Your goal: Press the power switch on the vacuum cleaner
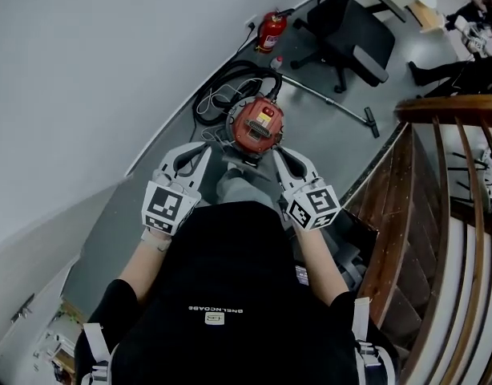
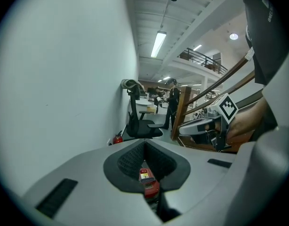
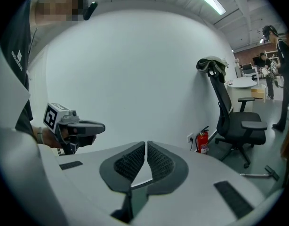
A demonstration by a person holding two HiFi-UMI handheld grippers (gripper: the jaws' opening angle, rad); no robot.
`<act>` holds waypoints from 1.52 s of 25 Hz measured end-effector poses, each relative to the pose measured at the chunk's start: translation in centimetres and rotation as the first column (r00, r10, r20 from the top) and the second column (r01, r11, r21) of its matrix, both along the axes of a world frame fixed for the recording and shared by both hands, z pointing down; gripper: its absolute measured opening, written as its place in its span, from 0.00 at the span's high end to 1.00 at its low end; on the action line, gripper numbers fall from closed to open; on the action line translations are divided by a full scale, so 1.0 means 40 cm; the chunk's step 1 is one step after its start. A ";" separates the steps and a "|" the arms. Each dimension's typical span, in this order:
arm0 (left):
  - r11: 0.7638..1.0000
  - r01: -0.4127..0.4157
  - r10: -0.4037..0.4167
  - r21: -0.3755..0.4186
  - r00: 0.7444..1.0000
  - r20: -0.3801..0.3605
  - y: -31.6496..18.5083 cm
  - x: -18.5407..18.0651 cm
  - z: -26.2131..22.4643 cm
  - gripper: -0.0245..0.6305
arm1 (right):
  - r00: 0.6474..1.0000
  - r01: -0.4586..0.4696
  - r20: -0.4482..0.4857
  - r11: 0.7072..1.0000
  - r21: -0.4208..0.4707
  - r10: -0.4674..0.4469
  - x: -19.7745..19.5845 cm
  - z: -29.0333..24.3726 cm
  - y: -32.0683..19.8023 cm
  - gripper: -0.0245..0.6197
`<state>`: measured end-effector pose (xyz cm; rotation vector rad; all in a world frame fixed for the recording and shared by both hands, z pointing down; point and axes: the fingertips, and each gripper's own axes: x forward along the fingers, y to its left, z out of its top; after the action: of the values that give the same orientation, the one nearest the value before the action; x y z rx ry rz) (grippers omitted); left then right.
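Vacuum cleaner [image 1: 258, 125] untouched, its power switch not yet pressed: the left gripper [image 1: 196, 152] and right gripper [image 1: 282, 157] each have their jaws drawn together on nothing. They hang above the floor [image 1: 326, 127], with the red machine just ahead of and between their tips, apart from both. The left gripper view shows it low beyond the closed pads. Which part of its top is the switch is too small to tell. All of the task is left, I judge: lowering one closed tip onto the switch and pushing.

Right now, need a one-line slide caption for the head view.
Jaws shut, the left gripper and right gripper hover above the red vacuum cleaner on the floor.
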<state>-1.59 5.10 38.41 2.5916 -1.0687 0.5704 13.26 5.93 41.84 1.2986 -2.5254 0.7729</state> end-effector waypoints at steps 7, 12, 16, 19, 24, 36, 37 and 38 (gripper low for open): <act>1.000 0.007 -0.006 -0.018 0.999 0.036 -0.087 0.064 0.038 0.94 | 0.999 0.014 -0.037 0.997 -0.075 -0.016 0.065 0.101 -0.093 0.90; 0.998 -0.001 0.005 -0.066 0.998 0.057 -0.120 0.067 0.079 0.94 | 0.998 0.013 -0.053 0.988 -0.154 -0.022 0.067 0.177 -0.147 0.90; 0.995 -0.015 0.021 -0.095 0.998 0.062 -0.138 0.058 0.113 0.94 | 0.995 -0.004 -0.096 0.981 -0.195 -0.015 0.073 0.248 -0.193 0.90; 0.993 -0.025 0.034 -0.117 0.996 0.077 -0.157 0.051 0.145 0.94 | 0.993 -0.016 -0.121 0.973 -0.231 -0.013 0.084 0.317 -0.236 0.90; 0.985 -0.036 0.055 -0.168 0.993 0.108 -0.160 0.048 0.199 0.94 | 0.985 -0.030 -0.171 0.955 -0.294 -0.022 0.116 0.432 -0.285 0.90; 0.960 -0.041 0.076 -0.275 0.990 0.121 -0.143 0.083 0.356 0.94 | 0.969 -0.042 -0.238 0.900 -0.434 -0.069 0.178 0.738 -0.338 0.90; 0.959 -0.043 0.080 -0.282 0.989 0.123 -0.143 0.087 0.368 0.94 | 0.968 -0.039 -0.241 0.896 -0.443 -0.076 0.179 0.759 -0.343 0.90; 0.957 -0.043 0.083 -0.287 0.989 0.126 -0.146 0.090 0.380 0.94 | 0.967 -0.035 -0.242 0.892 -0.451 -0.084 0.180 0.781 -0.349 0.90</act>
<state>2.00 -0.72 53.60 2.3693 -0.8718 0.8612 20.45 -8.02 73.09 1.1167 -1.9942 1.0362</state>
